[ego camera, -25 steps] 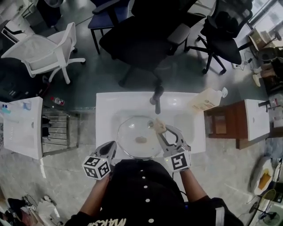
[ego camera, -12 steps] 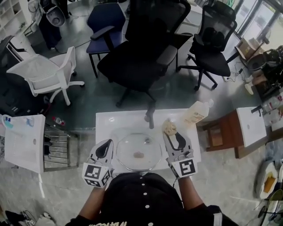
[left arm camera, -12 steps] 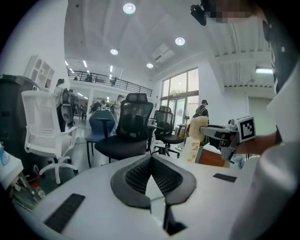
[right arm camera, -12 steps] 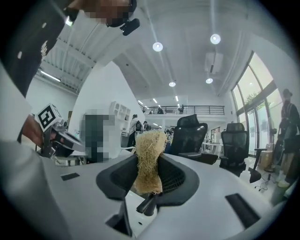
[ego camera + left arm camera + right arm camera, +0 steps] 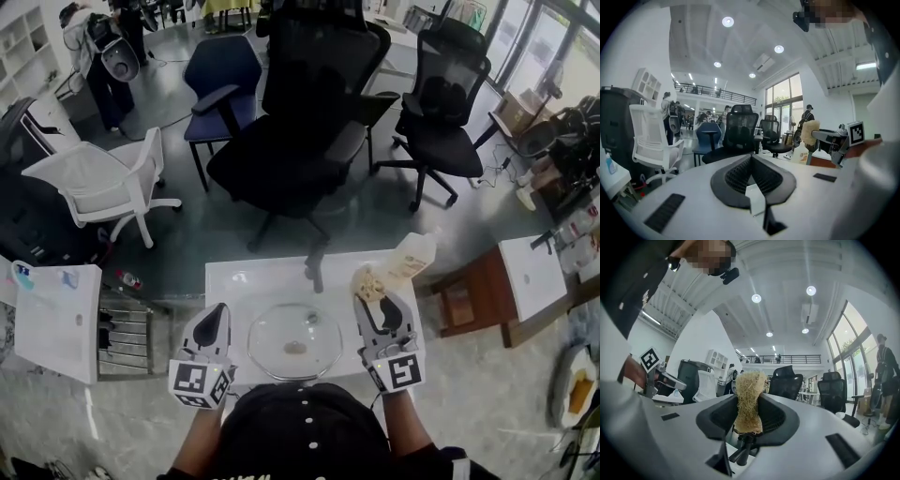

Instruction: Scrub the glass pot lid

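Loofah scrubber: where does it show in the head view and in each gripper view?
Head view: loofah scrubber lower right of centre, at the right gripper tips.
Left gripper view: scrubber right of centre, a tan tuft on the right gripper.
Right gripper view: scrubber at centre, clamped between the jaws.
Shared landmark: the big black office chair.

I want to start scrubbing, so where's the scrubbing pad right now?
The scrubbing pad is pinched in the right tongs; in the head view it sits right of the glass lid lying in the sink, close to the pale bottle.
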A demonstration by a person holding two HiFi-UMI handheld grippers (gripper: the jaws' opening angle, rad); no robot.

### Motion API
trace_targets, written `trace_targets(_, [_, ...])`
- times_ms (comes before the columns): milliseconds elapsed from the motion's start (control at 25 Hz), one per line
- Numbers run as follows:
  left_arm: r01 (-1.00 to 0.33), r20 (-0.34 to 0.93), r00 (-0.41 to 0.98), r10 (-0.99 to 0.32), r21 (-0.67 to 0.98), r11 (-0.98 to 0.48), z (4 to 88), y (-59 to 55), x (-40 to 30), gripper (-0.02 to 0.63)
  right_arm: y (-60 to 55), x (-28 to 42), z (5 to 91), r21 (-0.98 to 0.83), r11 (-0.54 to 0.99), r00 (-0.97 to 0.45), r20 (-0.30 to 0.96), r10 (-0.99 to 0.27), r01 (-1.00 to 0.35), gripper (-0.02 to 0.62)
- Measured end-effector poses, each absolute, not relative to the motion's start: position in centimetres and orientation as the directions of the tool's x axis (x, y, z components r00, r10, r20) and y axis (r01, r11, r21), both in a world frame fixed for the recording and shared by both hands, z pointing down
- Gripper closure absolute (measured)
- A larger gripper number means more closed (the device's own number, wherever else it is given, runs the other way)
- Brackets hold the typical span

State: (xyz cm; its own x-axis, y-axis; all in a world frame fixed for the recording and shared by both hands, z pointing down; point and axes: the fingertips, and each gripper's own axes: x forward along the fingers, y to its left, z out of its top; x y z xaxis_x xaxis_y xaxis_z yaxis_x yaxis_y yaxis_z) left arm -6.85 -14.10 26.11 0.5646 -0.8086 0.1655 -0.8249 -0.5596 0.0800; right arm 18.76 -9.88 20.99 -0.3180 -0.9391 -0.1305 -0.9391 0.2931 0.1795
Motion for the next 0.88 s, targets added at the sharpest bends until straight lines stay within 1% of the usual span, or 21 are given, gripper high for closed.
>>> trace_targets(280, [-0.833,0.143,0.553,-0.821,0.048,-0.552,25.1,-14.1,-6.5,0.58,-10.3,18.2,20.7,0.175,0.295,-0.321,-0.146,-0.936,-0.939,0.454])
trace_targets(520, [-0.837,0.159,0.544,-0.824,0.029,-0.547,25.5,-13.8,-6.5,0.58,-10.8,17.3,20.8,0.189,0.3,-0.329,-0.142,-0.934,-0.935,0.454])
trace_targets(760, [-0.842,0.169,0.537,-0.826,0.054,-0.536,25.7,-13.7,-6.8,0.58,-11.0,16.7,20.6,0.216,0.305,-0.339,-0.142,-0.93,-0.927,0.454])
trace_targets(880, [-0.84,0.178,0.54,-0.823,0.046,-0.541,25.9,-13.7,-6.6,0.58,-11.1,16.7,20.6,0.2,0.314,-0.344,-0.142,-0.928,-0.928,0.454])
